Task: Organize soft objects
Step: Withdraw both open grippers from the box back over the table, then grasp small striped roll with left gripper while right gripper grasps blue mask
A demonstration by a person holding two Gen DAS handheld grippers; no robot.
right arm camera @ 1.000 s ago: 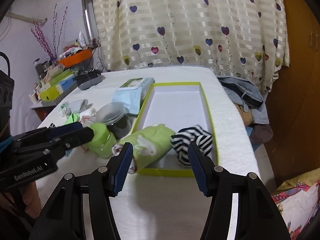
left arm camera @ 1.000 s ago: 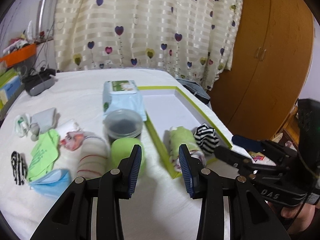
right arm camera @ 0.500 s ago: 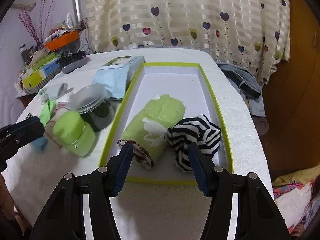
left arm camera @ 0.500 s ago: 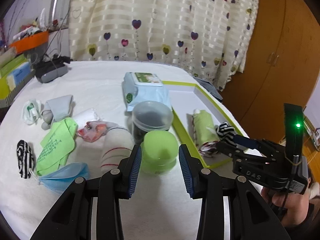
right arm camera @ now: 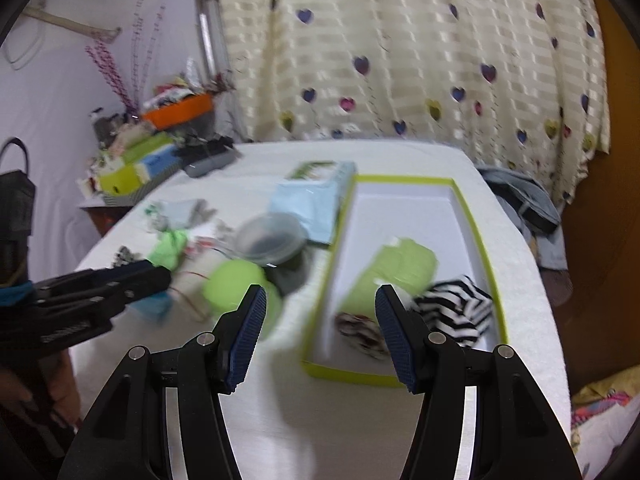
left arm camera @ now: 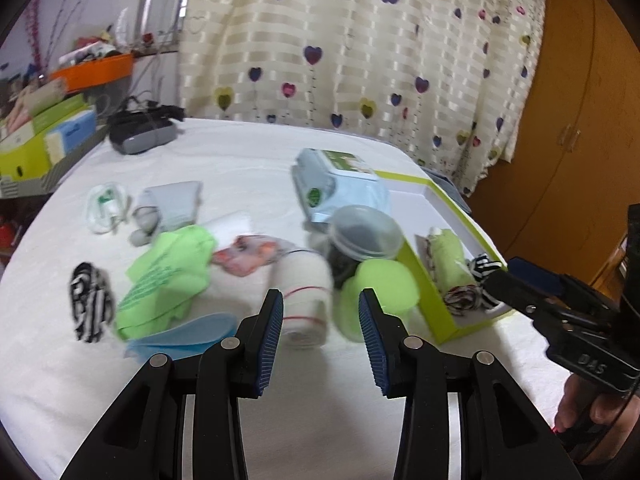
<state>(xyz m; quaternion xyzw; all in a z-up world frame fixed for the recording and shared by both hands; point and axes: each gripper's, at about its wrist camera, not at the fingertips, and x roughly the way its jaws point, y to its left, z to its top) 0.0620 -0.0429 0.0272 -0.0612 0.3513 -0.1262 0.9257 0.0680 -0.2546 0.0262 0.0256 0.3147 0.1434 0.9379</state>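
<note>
A green-rimmed white tray point(right arm camera: 404, 204) holds a rolled green cloth point(right arm camera: 392, 272) and a black-and-white striped sock point(right arm camera: 460, 312). Left of the tray lie loose soft items: a cream roll with red stripes point(left arm camera: 306, 300), a green cloth point(left arm camera: 168, 272), a blue face mask point(left arm camera: 180, 336), a striped sock point(left arm camera: 90, 300), a patterned cloth point(left arm camera: 252, 254) and a grey sock point(left arm camera: 172, 208). My left gripper point(left arm camera: 320, 328) is open and empty just before the cream roll. My right gripper point(right arm camera: 320, 324) is open and empty before the tray's near left corner.
A green-lidded jar point(left arm camera: 376, 292), a clear-lidded dark jar point(left arm camera: 360, 240) and a blue wipes pack point(left arm camera: 340, 188) stand beside the tray. A black-grey device point(left arm camera: 140, 132) lies at the back of the table. Boxes point(left arm camera: 36, 136) are stacked far left. A wooden wardrobe point(left arm camera: 580, 120) stands right.
The left gripper has swung left, from the tray toward the loose items, and now faces the cream roll. The right gripper has pulled back and turned left from over the tray.
</note>
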